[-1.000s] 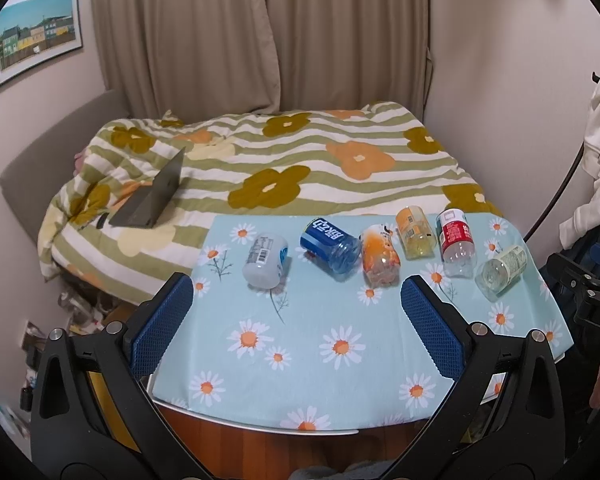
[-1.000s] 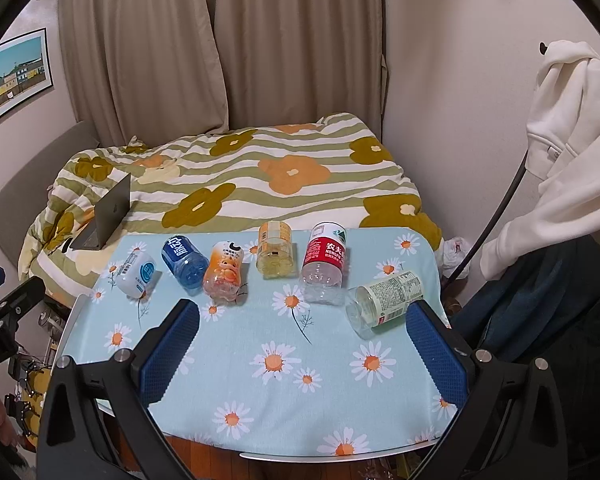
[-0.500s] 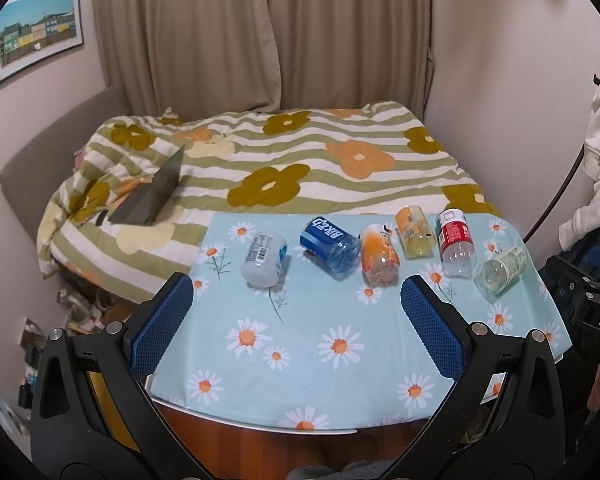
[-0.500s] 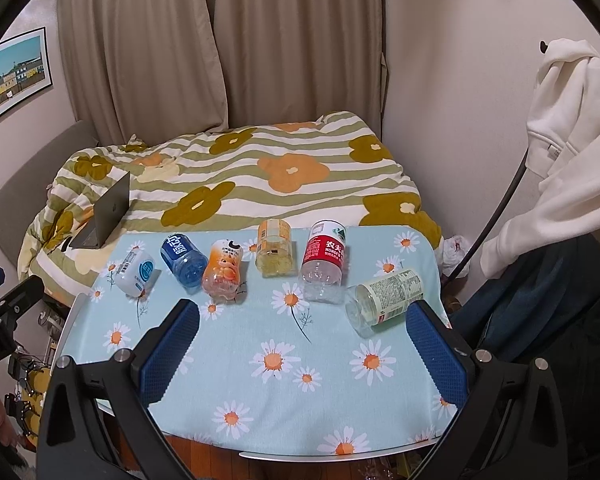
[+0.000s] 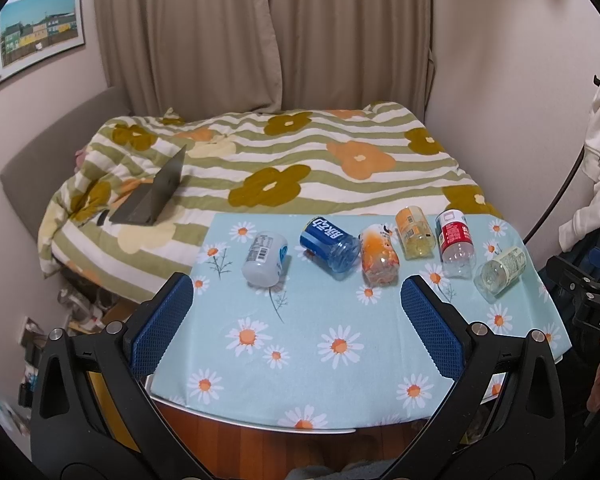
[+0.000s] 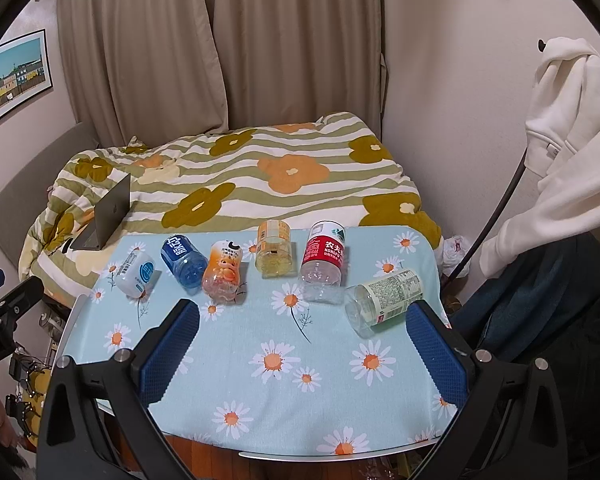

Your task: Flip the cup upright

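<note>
Several cut-bottle cups lie on their sides in a row on the daisy tablecloth (image 5: 340, 344): a white one (image 5: 265, 258) (image 6: 135, 273), a blue one (image 5: 329, 243) (image 6: 182, 257), an orange one (image 5: 378, 259) (image 6: 222, 271), a yellow one (image 5: 414, 227) (image 6: 274, 247), a red-labelled one (image 5: 455, 242) (image 6: 325, 258) and a pale green-labelled one (image 5: 500, 269) (image 6: 386, 296). My left gripper (image 5: 298, 326) is open and empty, held back over the table's front left. My right gripper (image 6: 302, 338) is open and empty over the front right, its right finger near the green-labelled cup.
A bed with a striped flower quilt (image 5: 292, 168) lies behind the table, with an open laptop (image 5: 156, 196) on it. A white hoodie (image 6: 572, 152) hangs on the right. Clutter sits on the floor at the left. The table's front edge (image 6: 332, 454) is close below.
Both views have shifted very slightly; the grippers stay open and the cups have not moved.
</note>
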